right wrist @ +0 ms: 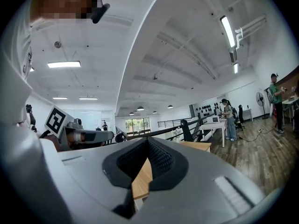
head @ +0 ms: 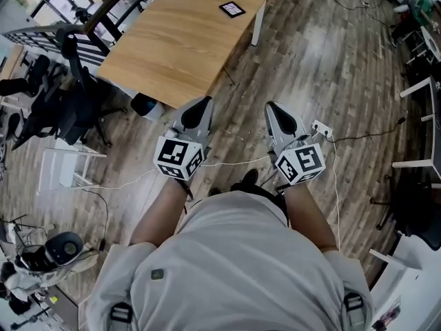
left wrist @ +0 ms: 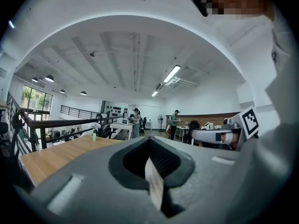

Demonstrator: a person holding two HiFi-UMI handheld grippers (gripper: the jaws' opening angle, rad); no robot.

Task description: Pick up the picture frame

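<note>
A: Where's the picture frame (head: 232, 8)?

B: On the wooden table (head: 172, 54), flat, near the far right corner. From where the person stands it sits at about twelve o'clock, well apart from both tools. It looks like a small dark square with a pale middle, and nothing lies beside it.

A: And the tongs?

B: The left gripper (head: 198, 110) is clenched, its jaws pressed together with nothing between them. The right gripper (head: 277, 112) is the same, jaws together and empty. Both are held level and close in front of the person's body, the left at roughly eleven o'clock and the right at one o'clock, over the plank floor (head: 324, 61).

A: So how much of the job is done?

B: None of it, as I judge it. The frame lies untouched and neither tool is near it. The table's near edge is some way ahead, at eleven o'clock.

A: What's left, then?

B: The whole of it, I'd say: walk up to the table, part the jaws of one tool, take the frame by an edge and lift.

A: Anything in the way?

B: A white cable (head: 227, 163) runs across the floor just under the tools, so a step forward would call for some care. A dark office chair (head: 65, 112) stands off at nine o'clock, clear of the path.
</note>
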